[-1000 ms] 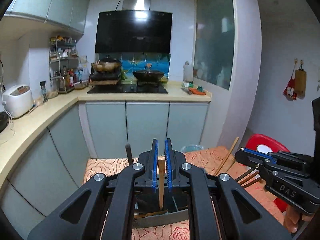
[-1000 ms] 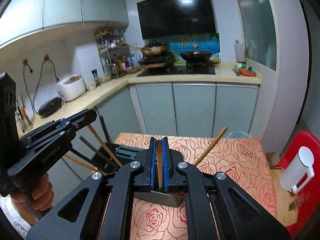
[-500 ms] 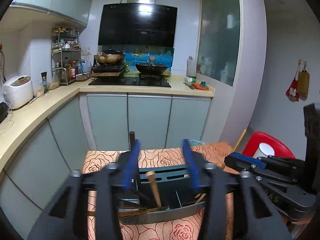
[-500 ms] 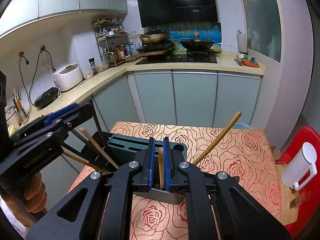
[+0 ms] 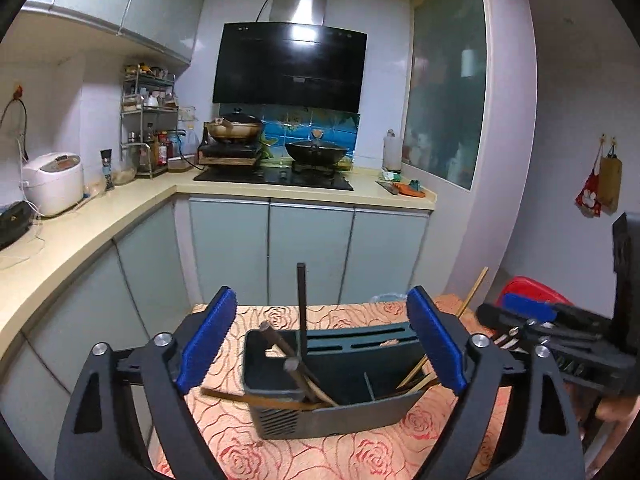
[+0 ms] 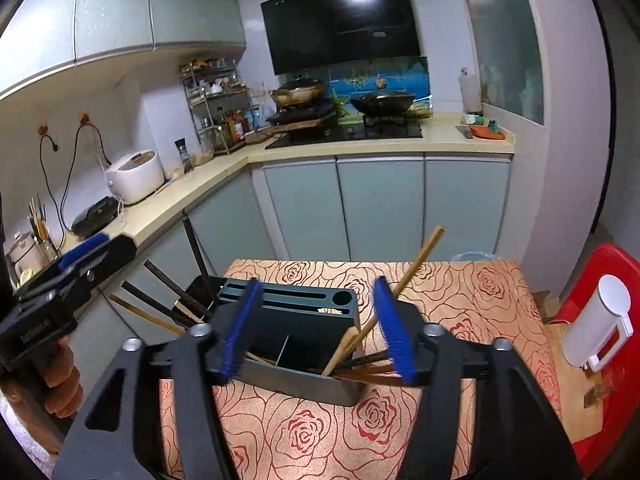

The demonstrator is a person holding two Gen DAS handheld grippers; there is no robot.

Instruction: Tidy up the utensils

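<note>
A dark grey utensil holder [image 5: 344, 408] stands on the rose-patterned table; it also shows in the right wrist view [image 6: 304, 344]. Dark and wooden chopsticks [image 5: 302, 320] lean in its left compartment, and wooden utensils [image 6: 416, 264] lean in its right one. My left gripper [image 5: 320, 344] is open and empty, jaws wide apart above the holder. My right gripper [image 6: 316, 328] is open and empty over the holder's right part. The right gripper's body shows at the right of the left wrist view [image 5: 560, 340].
The rose-patterned tablecloth [image 6: 460, 292] covers the table. A red stool [image 6: 600, 280] with a white jug [image 6: 600, 320] stands at the right. Kitchen counter [image 5: 80, 240], cabinets, stove and pans are behind. A hand holds the left gripper [image 6: 52, 308] at the left.
Both grippers opened and let go of their wooden utensils, which now rest in the holder. The left opened first, the right after. Both pulled back slightly.
</note>
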